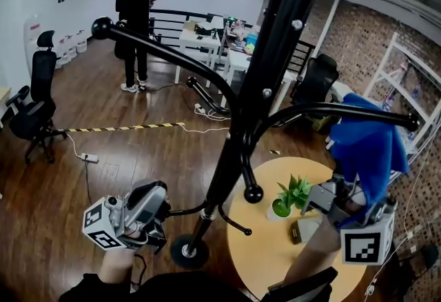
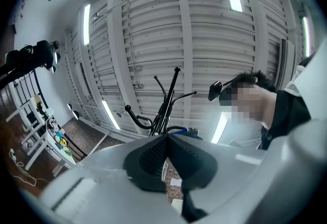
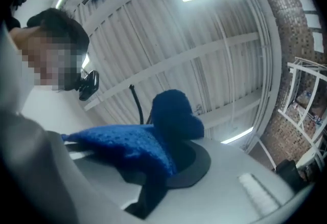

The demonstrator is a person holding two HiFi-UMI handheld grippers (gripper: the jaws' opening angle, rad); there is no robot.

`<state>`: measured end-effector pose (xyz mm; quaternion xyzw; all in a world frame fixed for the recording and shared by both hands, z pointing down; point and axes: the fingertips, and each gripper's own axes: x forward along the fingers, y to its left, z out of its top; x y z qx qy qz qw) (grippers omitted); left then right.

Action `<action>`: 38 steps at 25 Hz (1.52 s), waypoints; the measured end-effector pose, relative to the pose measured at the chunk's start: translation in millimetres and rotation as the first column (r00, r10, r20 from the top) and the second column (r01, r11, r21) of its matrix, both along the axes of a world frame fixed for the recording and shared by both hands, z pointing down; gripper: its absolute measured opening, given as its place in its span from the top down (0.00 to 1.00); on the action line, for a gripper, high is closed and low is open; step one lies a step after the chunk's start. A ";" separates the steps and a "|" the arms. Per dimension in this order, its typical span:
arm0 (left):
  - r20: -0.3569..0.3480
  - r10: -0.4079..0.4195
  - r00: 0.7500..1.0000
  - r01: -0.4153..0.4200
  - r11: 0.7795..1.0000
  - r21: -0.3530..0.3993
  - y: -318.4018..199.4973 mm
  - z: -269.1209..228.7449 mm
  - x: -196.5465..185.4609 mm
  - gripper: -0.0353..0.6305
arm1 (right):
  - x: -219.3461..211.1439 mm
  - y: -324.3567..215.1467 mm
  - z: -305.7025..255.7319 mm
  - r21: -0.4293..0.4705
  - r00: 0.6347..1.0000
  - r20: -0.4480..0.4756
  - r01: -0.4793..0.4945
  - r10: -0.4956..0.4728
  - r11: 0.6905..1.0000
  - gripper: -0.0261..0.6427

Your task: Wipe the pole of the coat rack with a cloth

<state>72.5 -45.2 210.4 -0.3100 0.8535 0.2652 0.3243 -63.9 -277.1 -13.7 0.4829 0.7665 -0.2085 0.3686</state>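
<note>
Looking steeply down past a black coat rack (image 1: 172, 56). Main pole (image 1: 238, 129) slanting up through the middle of the head view from a round base (image 1: 189, 251) on the dark wood floor, curved hook arms with ball ends branching off both sides.

Right gripper (image 1: 344, 204) low on the right, over the edge of a round yellowish table (image 1: 269, 256). Clamped on a blue cloth (image 1: 368, 149). Same story in the right gripper view: right gripper (image 3: 171, 166) closed down on the fabric, most of the cloth (image 3: 143, 146) bunched up and flopping over the top of the jaws. Cloth well off to the right of the pole, not touching it. Overlapping one long hook arm (image 1: 324, 109) in the head view, but no telling whether actually in contact there.

Left gripper (image 1: 153, 203) low on the left, just beside the base, aimed upward. In the left gripper view, left gripper (image 2: 167, 138) shut pad to pad with nothing pinched between, coat rack (image 2: 170, 96) poking up behind against a white slatted ceiling.

Small green potted plant (image 1: 293, 194) on the table, near the right gripper. Further back: black office chair (image 1: 34, 107) at far left, yellow-and-black striped tape (image 1: 124, 128) across the floor, somebody in dark clothes (image 1: 136, 25) standing by white desks (image 1: 200, 38).
</note>
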 end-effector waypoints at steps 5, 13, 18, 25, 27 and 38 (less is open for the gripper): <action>-0.004 -0.024 1.000 0.024 1.000 0.014 9.0 3.0 9.3 0.96 | -3.2 90.3 54.2 0.276 0.999 -0.019 0.051 -0.047 0.960 0.93; -0.033 -0.044 0.999 0.044 0.999 0.028 13.4 12.1 19.1 0.96 | -8.1 124.2 173.1 0.409 0.992 -0.128 0.054 -0.001 0.911 0.93; -0.060 -0.038 0.997 0.040 0.998 0.038 13.7 18.3 16.8 0.96 | -8.7 133.0 279.4 0.639 0.972 -0.232 0.137 0.021 0.757 0.93; -0.072 0.036 0.997 -0.033 0.999 0.037 -1.1 17.7 -0.6 0.96 | 10.4 123.7 425.6 0.957 0.976 -0.206 0.187 0.067 0.220 0.93; -0.075 0.058 0.995 -0.055 0.998 0.038 -7.2 17.8 -6.8 0.96 | 5.8 110.1 428.4 0.952 0.968 -0.230 0.202 0.098 0.230 0.93; -0.084 0.035 0.996 -0.032 0.999 0.042 -4.5 24.2 -6.2 0.96 | -3.0 92.4 424.4 0.896 0.924 -0.373 0.336 0.084 0.291 0.93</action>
